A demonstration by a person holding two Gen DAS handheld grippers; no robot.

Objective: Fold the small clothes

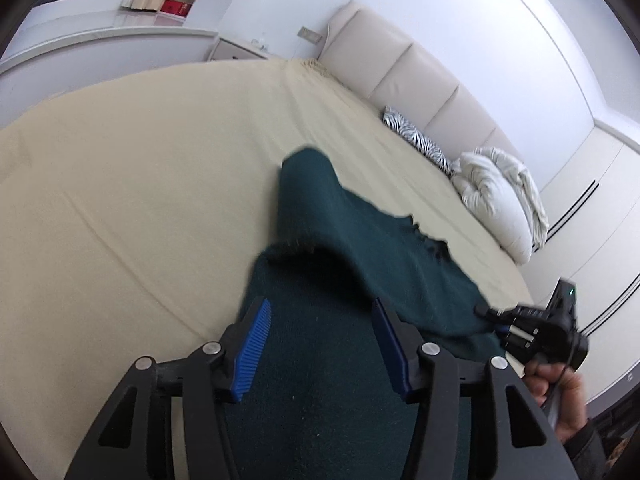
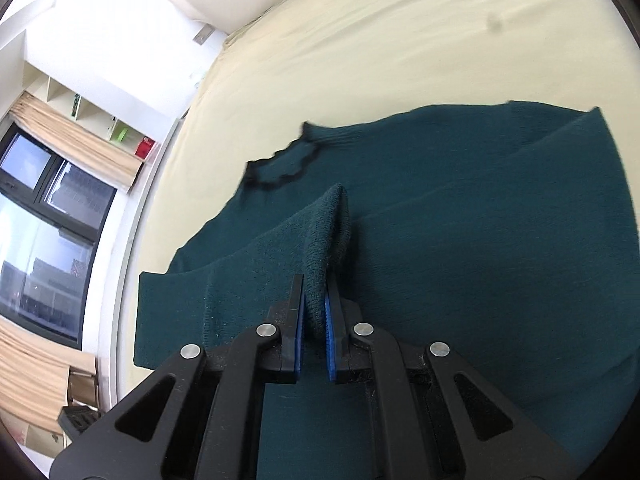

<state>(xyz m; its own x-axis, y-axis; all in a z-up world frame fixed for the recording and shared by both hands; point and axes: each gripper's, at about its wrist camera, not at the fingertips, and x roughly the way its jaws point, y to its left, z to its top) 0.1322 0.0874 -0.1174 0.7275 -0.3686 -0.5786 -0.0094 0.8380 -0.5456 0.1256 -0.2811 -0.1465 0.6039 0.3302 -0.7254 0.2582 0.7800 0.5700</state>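
Nearest in the right wrist view, the right tongs were seen closed on a raised fold of the dark green sweater, the knit pinched between the blue pads and standing up as a ridge toward 12 o'clock. Beyond the ridge, the sweater lay spread on the cream bed sheet, its dark scalloped neckline at about 11 o'clock and a sleeve end at 9 o'clock, near the bed's edge. In the left wrist view, the left tongs were held partly open above the sweater, their blue pads apart and pressing on nothing, with green knit visible in the gap beneath. Past them, a lifted flap of the garment rose toward 12 o'clock, with the cream sheet around it. At 3 o'clock, the right tongs were seen at the sweater's edge, held by a hand. Farther off, at about 2 o'clock, a white bundled duvet and a zebra-print pillow were set against the padded headboard. Farthest, at 11 o'clock, shelves with a red box were visible beside a curtain.
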